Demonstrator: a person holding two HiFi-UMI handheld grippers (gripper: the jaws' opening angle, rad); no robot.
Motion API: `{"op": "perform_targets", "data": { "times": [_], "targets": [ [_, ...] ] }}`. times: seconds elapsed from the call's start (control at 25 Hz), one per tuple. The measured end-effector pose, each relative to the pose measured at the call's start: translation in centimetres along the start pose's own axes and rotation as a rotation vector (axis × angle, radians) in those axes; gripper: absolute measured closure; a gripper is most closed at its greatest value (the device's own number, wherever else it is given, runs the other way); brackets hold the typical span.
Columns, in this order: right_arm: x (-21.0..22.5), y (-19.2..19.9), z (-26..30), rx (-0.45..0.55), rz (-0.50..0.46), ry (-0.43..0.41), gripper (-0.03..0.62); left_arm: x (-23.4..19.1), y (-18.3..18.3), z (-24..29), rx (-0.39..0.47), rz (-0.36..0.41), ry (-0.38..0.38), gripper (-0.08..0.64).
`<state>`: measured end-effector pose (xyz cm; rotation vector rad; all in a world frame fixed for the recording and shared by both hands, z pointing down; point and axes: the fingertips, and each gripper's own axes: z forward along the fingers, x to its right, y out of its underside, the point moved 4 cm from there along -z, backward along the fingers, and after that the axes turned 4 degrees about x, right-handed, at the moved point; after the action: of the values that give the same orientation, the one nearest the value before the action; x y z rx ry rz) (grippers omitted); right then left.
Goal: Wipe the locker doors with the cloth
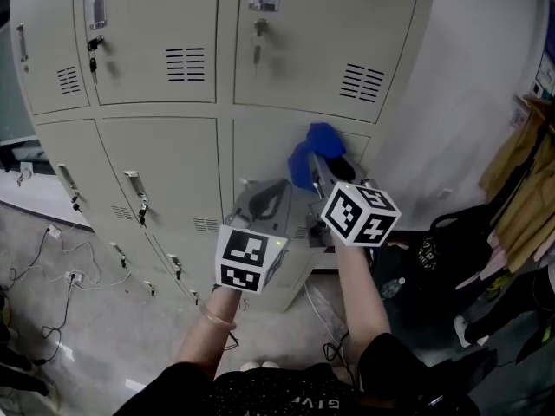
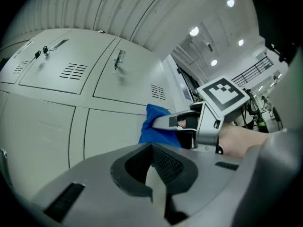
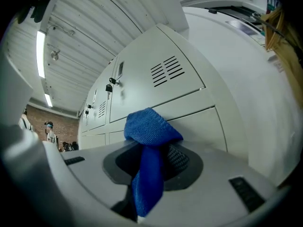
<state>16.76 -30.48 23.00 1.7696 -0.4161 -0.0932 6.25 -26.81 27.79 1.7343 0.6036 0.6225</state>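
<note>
Closest to me, my left gripper has its jaws closed together on nothing and hangs just beside the right one. The right gripper pinches the blue cloth, which bunches up above its jaws. Ahead, the cloth sits at the top of a lower locker door, under the vented upper doors.

Count, head view: six locker doors across two rows of three, a third row below too hidden to count, one blue cloth, two grippers, left gripper and right gripper, one marker cube each.
</note>
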Motion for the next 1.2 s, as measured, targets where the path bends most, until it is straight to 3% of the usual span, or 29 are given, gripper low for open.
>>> {"op": "perform_targets", "data": {
  "times": [0.64,0.92,1.2],
  "targets": [
    [2.2,-0.7,-1.0,0.011,0.026,0.026,0.497,1.5,1.1,1.6,-0.023,-0.018,0.059,0.554],
    [4.8,-1.3,-2.6,0.047,0.046,0.097,0.495,1.9,1.0,1.7,-0.018,-0.004,0.082,0.554],
    [6.9,-2.0,-3.7,0.069,0.049,0.151,0.491,0.9,0.8,1.1,-0.012,-0.017,0.058,0.554]
  ]
}}
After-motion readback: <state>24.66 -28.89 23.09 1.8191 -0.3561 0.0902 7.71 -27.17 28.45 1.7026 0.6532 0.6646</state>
